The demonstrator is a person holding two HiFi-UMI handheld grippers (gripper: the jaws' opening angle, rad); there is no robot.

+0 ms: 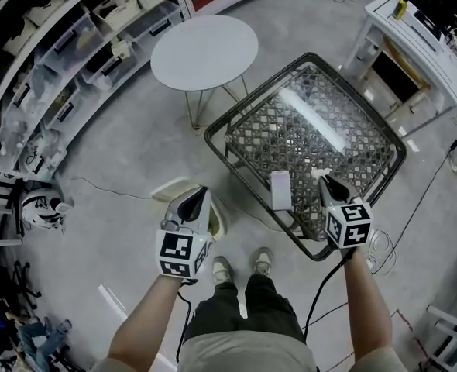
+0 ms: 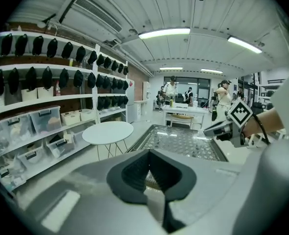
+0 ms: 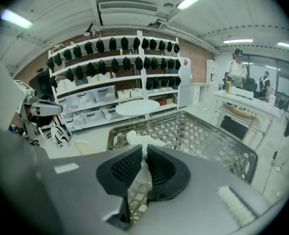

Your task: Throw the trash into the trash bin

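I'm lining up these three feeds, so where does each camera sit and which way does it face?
Head view: on the head, facing steeply down at the lattice table; forearms, shoes, left gripper and right gripper show.
Left gripper view: rides that gripper, facing the round table; its shut jaws show.
Right gripper view: rides that gripper, facing the shelves; jaws shut on white trash.
Shared: all three show both tables.

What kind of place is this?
Probably a workshop or storeroom: long shelves hold clear plastic boxes, rows of dark caps sit above them, and cables trail over a bare concrete floor.
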